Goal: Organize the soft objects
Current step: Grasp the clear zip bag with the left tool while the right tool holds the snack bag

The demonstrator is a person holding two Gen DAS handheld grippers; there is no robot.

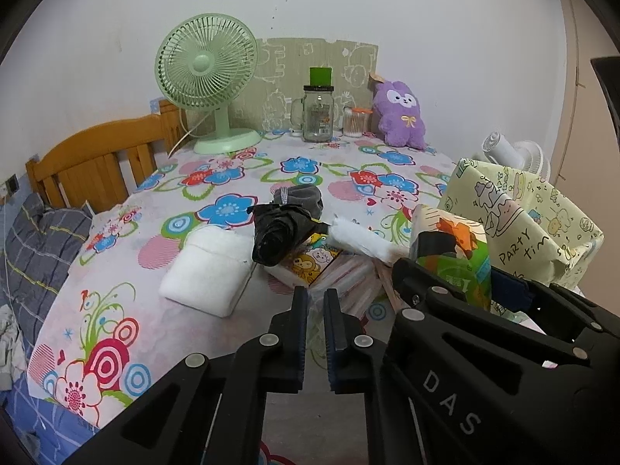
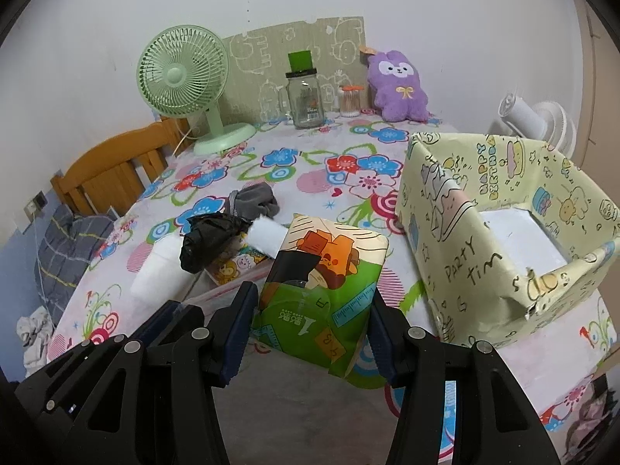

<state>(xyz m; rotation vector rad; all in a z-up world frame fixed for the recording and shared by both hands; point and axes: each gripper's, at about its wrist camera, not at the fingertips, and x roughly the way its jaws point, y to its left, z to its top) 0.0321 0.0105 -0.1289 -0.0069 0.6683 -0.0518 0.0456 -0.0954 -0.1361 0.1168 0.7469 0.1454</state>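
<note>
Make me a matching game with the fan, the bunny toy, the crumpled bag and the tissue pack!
Things:
1. desk fan
2. plush bunny
3. crumpled plastic bag
4. tissue pack

Clues:
A. black
B. held by the right gripper
C. mint green
D. purple

Pairs: 1-C, 2-D, 3-A, 4-B

Both wrist views look down, close — sharing the floral table.
</note>
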